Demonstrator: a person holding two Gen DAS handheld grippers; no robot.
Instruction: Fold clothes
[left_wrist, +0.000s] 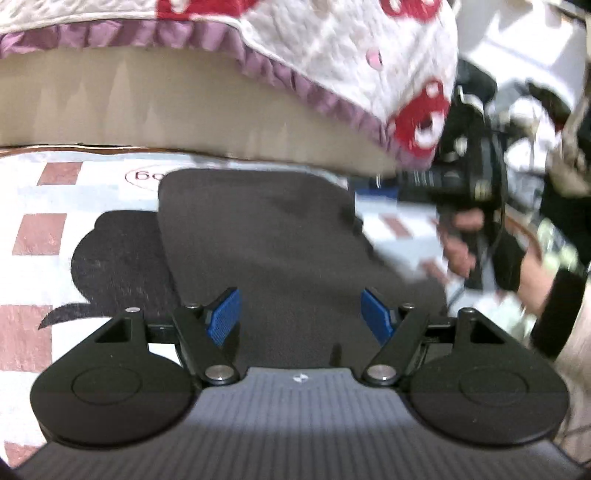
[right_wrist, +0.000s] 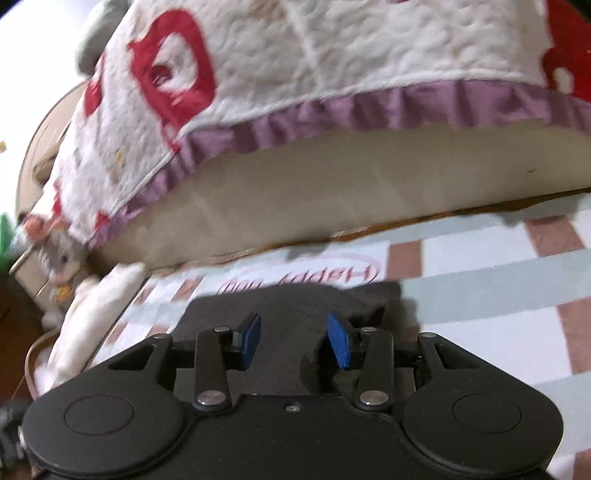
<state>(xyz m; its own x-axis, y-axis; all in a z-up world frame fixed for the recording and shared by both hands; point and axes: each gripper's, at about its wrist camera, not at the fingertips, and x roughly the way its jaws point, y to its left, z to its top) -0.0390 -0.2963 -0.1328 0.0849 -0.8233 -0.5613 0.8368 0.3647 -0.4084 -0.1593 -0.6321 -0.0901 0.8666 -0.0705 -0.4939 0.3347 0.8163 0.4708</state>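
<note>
Dark grey cloth (left_wrist: 280, 236) lay flat on the checked sheet (left_wrist: 40, 232), directly ahead of my left tongs (left_wrist: 300, 314) and reaching under their tips. Those tongs stood wide, blue pads (left_wrist: 224, 315) well apart and gripping nothing. The cloth's far edge ran straight across, just short of the cream mattress side (left_wrist: 147, 110) beyond it. Its left edge was clean too, with a darker rounded patch (left_wrist: 118, 254) showing just beside it on the sheet. To the right of my left tongs the cloth's edge slanted away, blurred, and past it a hand (left_wrist: 461, 240) held the black handle of the other tool (left_wrist: 461, 181).

From my right tongs (right_wrist: 293, 341), the same cloth (right_wrist: 295, 306) sat beneath and just ahead of the tips, its far right corner (right_wrist: 388, 291) square. These tongs were open as well, less widely, holding nothing. Bare checked sheet (right_wrist: 480, 295) stretched to their right. Ahead, the mattress (right_wrist: 332, 184) closed the way, a quilt with a purple frill (right_wrist: 369, 110) hanging over its top. To the left the sheet ended at white bunched fabric (right_wrist: 96, 306) and a small grey plush toy (right_wrist: 61, 258).
</note>
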